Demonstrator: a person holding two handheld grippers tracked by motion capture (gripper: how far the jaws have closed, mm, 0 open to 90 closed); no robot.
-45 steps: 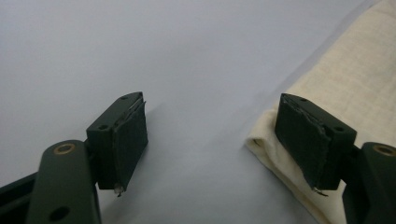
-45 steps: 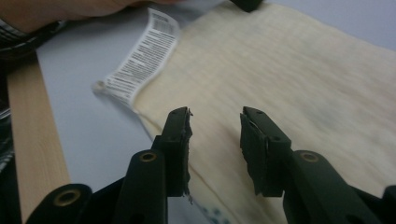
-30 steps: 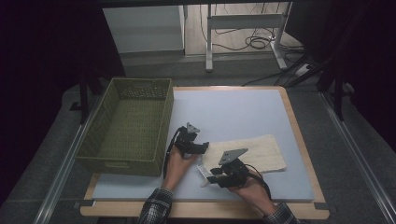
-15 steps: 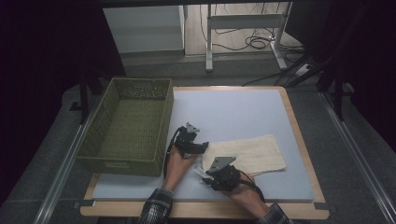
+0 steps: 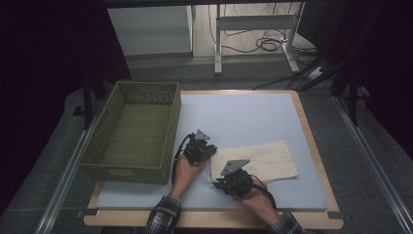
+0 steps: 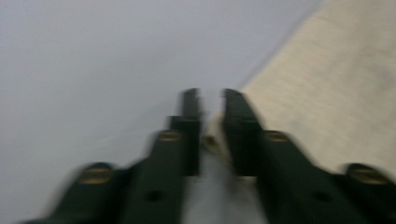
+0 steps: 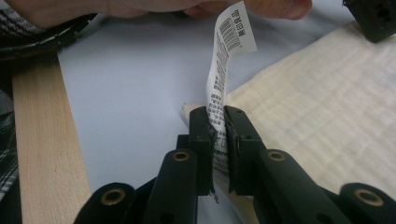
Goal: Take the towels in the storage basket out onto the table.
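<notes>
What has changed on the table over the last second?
Both grippers' jaws have just been closing: the left gripper nips the cloth's corner, and the right gripper clamps the cloth's white label. Neither hand travelled noticeably. The cloth and the green basket stayed put.

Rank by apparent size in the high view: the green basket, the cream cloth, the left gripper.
1. green basket, clearly largest.
2. cream cloth, a smaller flat rectangle.
3. left gripper, smallest, at the cloth's left edge.
</notes>
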